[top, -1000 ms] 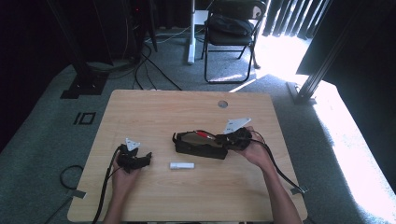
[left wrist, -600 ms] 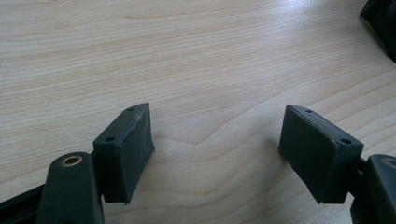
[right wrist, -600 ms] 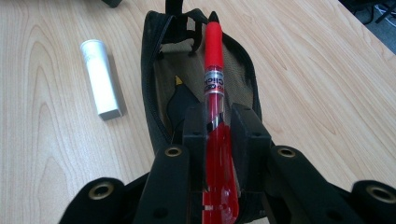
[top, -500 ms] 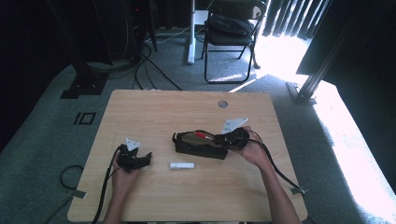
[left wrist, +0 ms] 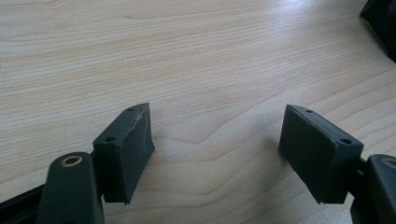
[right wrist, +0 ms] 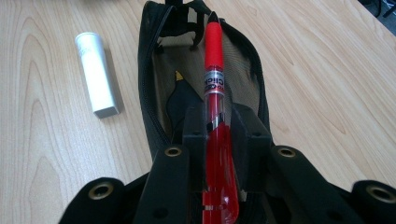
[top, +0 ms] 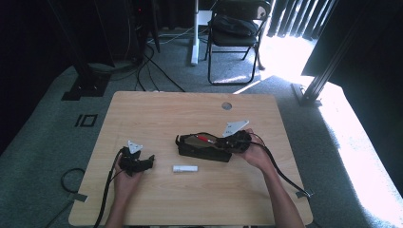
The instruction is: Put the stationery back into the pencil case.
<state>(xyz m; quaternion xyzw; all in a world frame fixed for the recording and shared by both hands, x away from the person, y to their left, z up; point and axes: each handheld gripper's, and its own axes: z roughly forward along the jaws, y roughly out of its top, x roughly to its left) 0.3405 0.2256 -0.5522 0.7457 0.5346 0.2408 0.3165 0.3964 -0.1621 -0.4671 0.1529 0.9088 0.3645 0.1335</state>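
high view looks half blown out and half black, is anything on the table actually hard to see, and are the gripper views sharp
High view: sunlight burns out the floor at right, the room behind is near black, and the pencil case reads as a dark blob. Right gripper view: red pen and white tube evenly lit, fairly sharp. Left gripper view: wood grain crisp.

- Your left tool [left wrist: 217, 154] is matte black, with two blocky rectangular pads [left wrist: 126, 149], each showing small screw holes along its top edge.
- Brass-ringed holes mark the black jaw arms of your right tool [right wrist: 218, 135].
- Each tool carries a grey three-cornered plate [top: 235, 127] and trails a black cable [top: 280, 171].
- Your forearms are bare.
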